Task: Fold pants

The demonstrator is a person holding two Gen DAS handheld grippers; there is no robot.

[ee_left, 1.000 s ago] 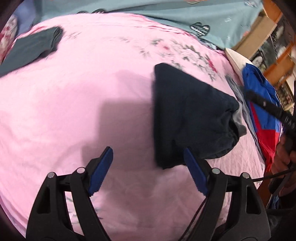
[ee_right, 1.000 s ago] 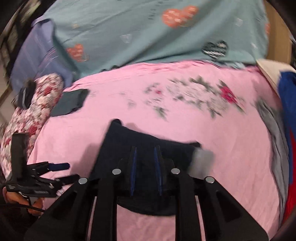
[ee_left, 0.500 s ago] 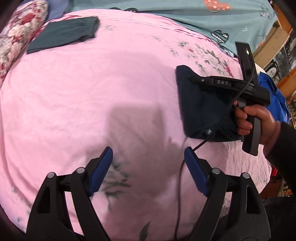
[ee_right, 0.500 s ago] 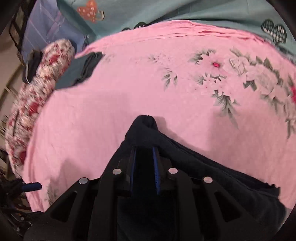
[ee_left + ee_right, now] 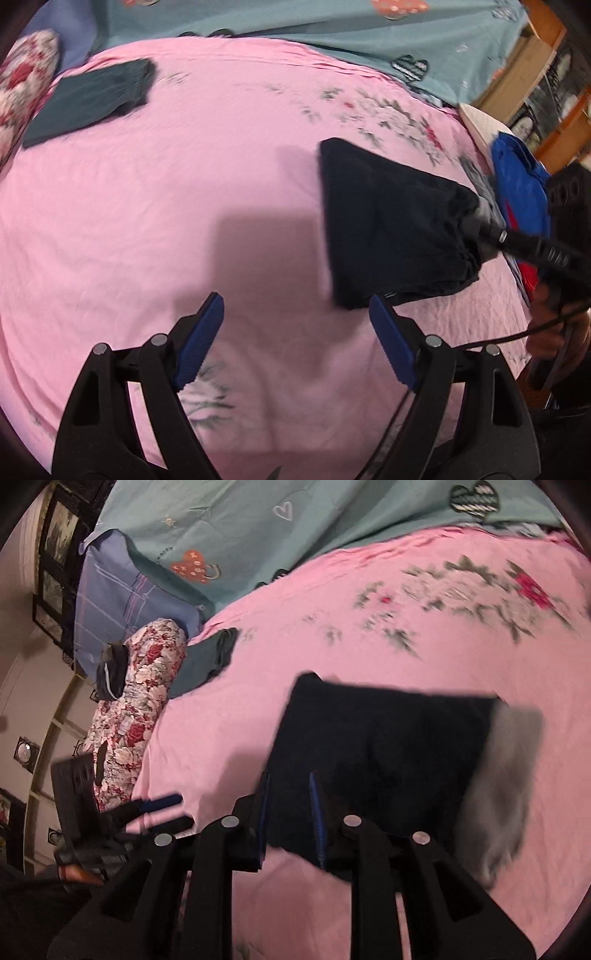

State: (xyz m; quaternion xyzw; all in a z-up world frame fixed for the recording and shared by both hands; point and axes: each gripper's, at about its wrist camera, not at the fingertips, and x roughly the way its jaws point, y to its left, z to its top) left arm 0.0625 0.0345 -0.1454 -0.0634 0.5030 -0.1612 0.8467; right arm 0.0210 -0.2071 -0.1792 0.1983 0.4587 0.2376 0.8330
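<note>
On pink bedsheet (image 5: 147, 221), folded navy pants (image 5: 391, 229) between narrowed right tongs (image 5: 288, 812).

Half a second ago the right gripper (image 5: 288, 812) lay across the pants (image 5: 391, 229) in the left view, hand over the cloth; now it sits back at their waist end by the bed's right side. The pants lie flatter and broader, a grey flap (image 5: 506, 775) showing again.
</note>
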